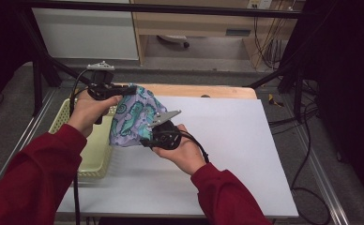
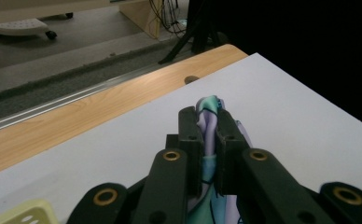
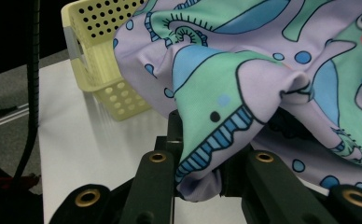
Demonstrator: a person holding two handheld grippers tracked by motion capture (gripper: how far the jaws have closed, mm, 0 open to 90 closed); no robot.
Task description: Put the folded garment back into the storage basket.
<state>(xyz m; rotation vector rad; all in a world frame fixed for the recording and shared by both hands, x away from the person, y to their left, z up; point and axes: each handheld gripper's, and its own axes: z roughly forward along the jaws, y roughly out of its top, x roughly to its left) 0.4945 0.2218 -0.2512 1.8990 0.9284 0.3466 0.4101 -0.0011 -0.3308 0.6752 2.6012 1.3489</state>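
**Operator:** High view first: I have the left gripper and the right gripper both off the desk, with the patterned cloth stretched between them. It is lilac with teal and blue cartoon sea creatures.

**Observer:** What are the left fingers doing?

**Operator:** In the left gripper view my left fingers are pressed nearly together, pinching a bunched fold of the cloth. The fold pokes out just past the fingertips and more of it trails back between the finger arms.

**Observer:** And the right ones?

**Operator:** Right gripper view shows the right fingers closed on a gathered edge of the cloth. A wad of fabric sits clamped between them, and the rest billows up and away ahead of the fingertips.

**Observer:** Anything close by?

**Operator:** A pale yellow perforated basket stands on the desk beyond the right fingers, to their left in that view, partly hidden by the cloth. From above, the basket lies under my left forearm, on the near side of the left fingers.
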